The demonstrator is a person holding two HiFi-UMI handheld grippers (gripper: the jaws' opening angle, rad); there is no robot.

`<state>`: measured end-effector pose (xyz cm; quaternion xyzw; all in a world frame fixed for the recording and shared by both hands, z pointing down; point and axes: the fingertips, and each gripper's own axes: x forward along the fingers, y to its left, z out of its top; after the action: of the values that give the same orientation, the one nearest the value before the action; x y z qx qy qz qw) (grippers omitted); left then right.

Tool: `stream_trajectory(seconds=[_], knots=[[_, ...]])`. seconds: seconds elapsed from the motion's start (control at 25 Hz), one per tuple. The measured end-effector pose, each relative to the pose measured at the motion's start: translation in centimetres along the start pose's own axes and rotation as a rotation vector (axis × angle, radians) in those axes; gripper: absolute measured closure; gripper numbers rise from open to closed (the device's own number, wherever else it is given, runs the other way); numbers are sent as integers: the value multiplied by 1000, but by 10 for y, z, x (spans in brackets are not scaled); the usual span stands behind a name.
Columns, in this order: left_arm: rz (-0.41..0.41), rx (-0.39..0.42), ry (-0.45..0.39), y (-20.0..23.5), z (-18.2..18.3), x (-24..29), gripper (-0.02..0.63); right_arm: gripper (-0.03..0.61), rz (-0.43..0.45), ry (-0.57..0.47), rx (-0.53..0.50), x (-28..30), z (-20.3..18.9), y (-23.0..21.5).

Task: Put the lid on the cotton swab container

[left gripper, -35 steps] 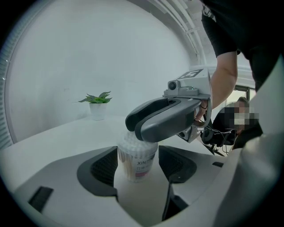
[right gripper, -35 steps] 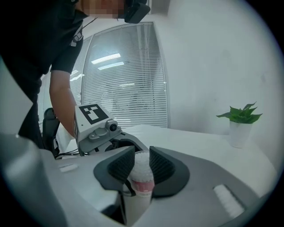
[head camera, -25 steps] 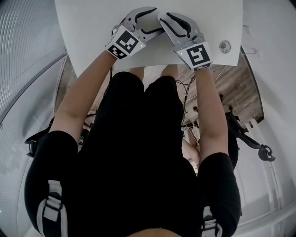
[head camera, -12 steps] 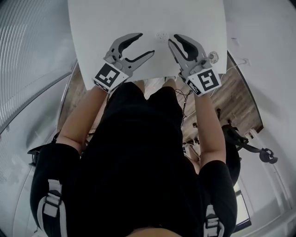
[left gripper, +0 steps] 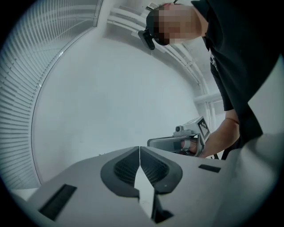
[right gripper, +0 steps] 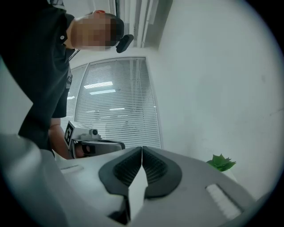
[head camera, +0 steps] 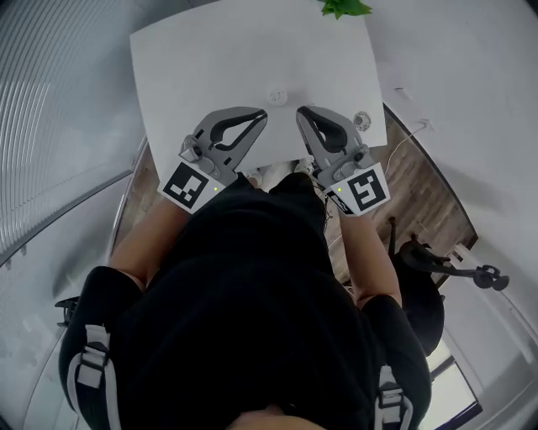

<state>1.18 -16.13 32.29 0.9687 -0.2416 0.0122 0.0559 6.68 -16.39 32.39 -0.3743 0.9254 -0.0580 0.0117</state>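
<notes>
In the head view a small round clear container [head camera: 276, 96] stands on the white table [head camera: 193, 76], just beyond both grippers. A second small round piece, seemingly the lid [head camera: 362, 120], lies near the table's right edge. My left gripper [head camera: 264, 114] and right gripper [head camera: 300, 111] hover side by side over the table's near edge, tips pointing at each other. Both are shut with nothing between the jaws. The left gripper view shows its pads [left gripper: 128, 166] pressed together, with the right gripper [left gripper: 186, 139] beyond. The right gripper view shows the same, with the left gripper [right gripper: 88, 144] beyond.
A green plant [head camera: 343, 7] sits at the table's far edge and also shows as a plant [right gripper: 220, 162] in the right gripper view. Window blinds [right gripper: 115, 106] run along the left side of the room. An office chair [head camera: 437, 269] stands on the wooden floor at right.
Both grippers' jaws, open half a second ago, have closed empty. The grippers have come nearer the table's front edge, and more of the table's far side shows.
</notes>
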Motion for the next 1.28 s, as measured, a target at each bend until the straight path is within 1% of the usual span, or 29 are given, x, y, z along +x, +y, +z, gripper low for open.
stream_trajectory(seconds=[0.08, 0.24, 0.56, 0.84, 1.28], knots=[[9, 10, -4, 1, 8, 2, 604, 568, -13, -12, -7, -3, 9, 0], [20, 57, -4, 0, 23, 8, 604, 568, -29, -17, -32, -9, 27, 1], [29, 93, -9, 7, 39, 11, 604, 568, -51, -38, -71, -8, 47, -2], [44, 88, -20, 9, 48, 13, 604, 568, -57, -55, -60, -9, 55, -5], [51, 88, -23, 9, 49, 10, 604, 568, -47, -40, -63, -7, 53, -1]])
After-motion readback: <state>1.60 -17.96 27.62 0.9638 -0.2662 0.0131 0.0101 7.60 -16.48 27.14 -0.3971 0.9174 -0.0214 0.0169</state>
